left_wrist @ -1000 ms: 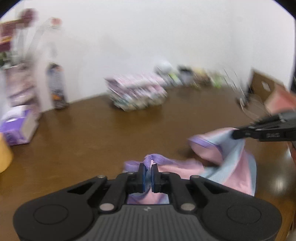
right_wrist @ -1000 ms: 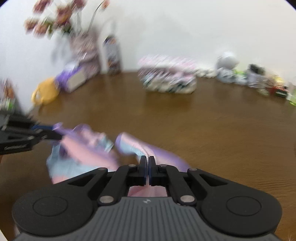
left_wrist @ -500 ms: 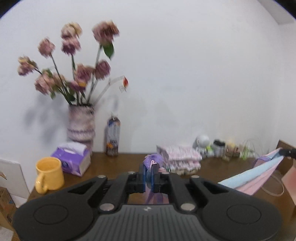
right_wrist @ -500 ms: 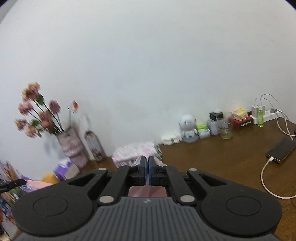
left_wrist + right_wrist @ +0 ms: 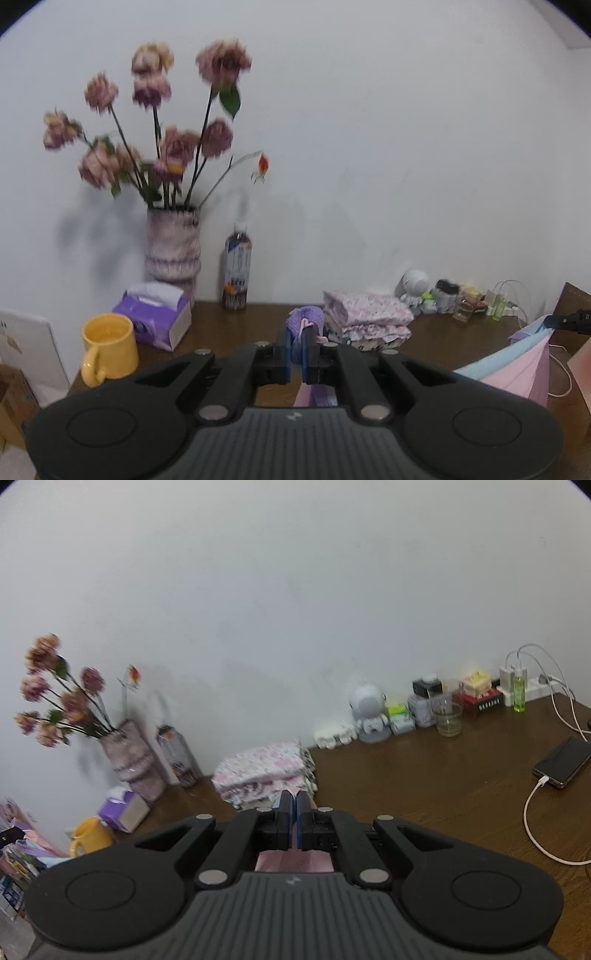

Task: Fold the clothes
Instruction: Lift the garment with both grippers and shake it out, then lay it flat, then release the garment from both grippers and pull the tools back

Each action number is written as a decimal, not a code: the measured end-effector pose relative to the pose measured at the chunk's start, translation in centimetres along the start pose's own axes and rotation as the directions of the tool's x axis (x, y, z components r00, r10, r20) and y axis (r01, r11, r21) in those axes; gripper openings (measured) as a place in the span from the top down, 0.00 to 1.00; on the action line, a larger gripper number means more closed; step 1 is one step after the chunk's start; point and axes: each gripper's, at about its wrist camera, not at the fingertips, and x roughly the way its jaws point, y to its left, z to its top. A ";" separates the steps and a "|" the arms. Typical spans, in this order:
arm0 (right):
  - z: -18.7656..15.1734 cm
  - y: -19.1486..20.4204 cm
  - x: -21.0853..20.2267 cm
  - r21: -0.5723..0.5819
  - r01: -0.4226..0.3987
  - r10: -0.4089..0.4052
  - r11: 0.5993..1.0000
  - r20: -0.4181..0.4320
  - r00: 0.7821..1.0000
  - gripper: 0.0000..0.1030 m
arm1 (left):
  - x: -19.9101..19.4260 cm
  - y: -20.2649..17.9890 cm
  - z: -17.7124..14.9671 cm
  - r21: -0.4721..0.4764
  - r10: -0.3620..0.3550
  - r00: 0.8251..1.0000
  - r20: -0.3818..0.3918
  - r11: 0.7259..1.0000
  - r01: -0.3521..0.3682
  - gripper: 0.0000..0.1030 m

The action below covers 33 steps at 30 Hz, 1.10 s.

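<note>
My left gripper is shut on a purple edge of the pastel garment, held up above the brown table. The garment's pink and blue cloth stretches to the right, where the other gripper's tip pinches it. In the right wrist view my right gripper is shut on pink cloth that hangs below the fingers. The left gripper shows at the far left edge with cloth hanging from it.
A folded floral stack lies by the wall. A flower vase, bottle, tissue box and yellow mug stand left. A phone on a cable, a glass and small items stand right.
Both grippers have lifted the garment off the table and pulled it taut between them. The views swung from the tabletop up to the wall.
</note>
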 end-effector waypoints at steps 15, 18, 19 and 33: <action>0.4 1.0 2.9 -0.110 0.070 -0.074 0.991 -0.030 0.997 0.99 | -2.3 0.1 -3.5 0.024 0.010 0.999 0.037 1.000 -0.011 0.96; -6.2 -0.7 3.2 -0.101 0.072 -0.088 0.992 -0.164 0.982 0.99 | -2.9 2.3 -10.3 -0.044 0.037 0.994 -0.106 0.998 -0.041 0.96; -8.4 -1.3 3.2 -0.089 0.070 -0.087 0.994 -0.207 0.974 0.99 | -3.0 2.9 -12.4 -0.069 0.050 0.987 -0.153 0.996 -0.061 0.96; -19.0 -3.8 0.1 0.012 0.098 -0.090 0.995 -0.304 0.948 0.99 | -4.6 5.1 -21.1 -0.175 0.128 0.935 -0.330 0.965 -0.194 0.96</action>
